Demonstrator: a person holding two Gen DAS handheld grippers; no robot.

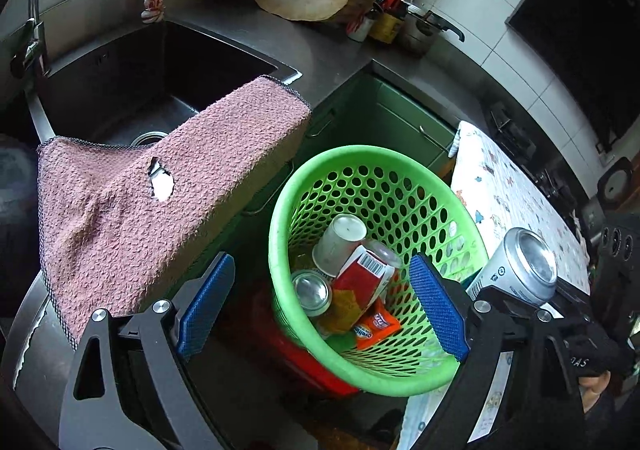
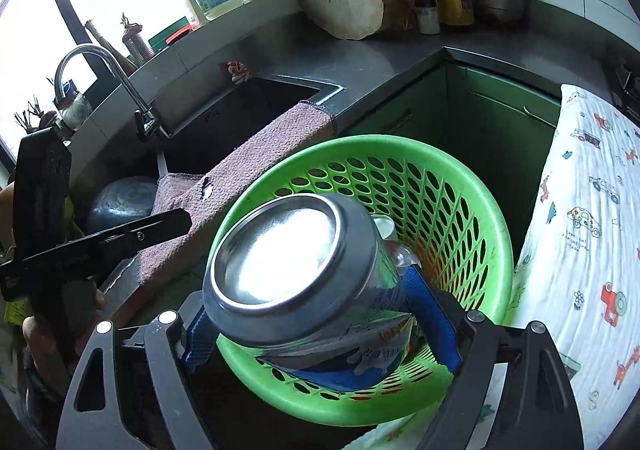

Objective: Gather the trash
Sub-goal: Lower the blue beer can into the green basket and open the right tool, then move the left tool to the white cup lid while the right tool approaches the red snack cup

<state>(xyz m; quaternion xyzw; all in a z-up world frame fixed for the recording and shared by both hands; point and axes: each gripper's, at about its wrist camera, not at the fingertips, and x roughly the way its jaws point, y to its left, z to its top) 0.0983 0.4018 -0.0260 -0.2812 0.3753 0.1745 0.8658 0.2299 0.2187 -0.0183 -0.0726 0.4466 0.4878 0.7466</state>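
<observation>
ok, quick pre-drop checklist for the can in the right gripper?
1. Can lies between the right gripper fingers: ok; whether the pads press on it: cannot tell.
2. Can over the green basket opening: ok in the right wrist view; in the left wrist view it sits at the rim, so not certain.
3. Room in the basket: ok. A paper cup, a small can, a red bottle and an orange wrapper lie at the bottom.
4. Left gripper empty, jaws open: ok.
5. Left gripper clear of the drop path: cannot tell.
6. Pink cloth clear of the basket: ok.
</observation>
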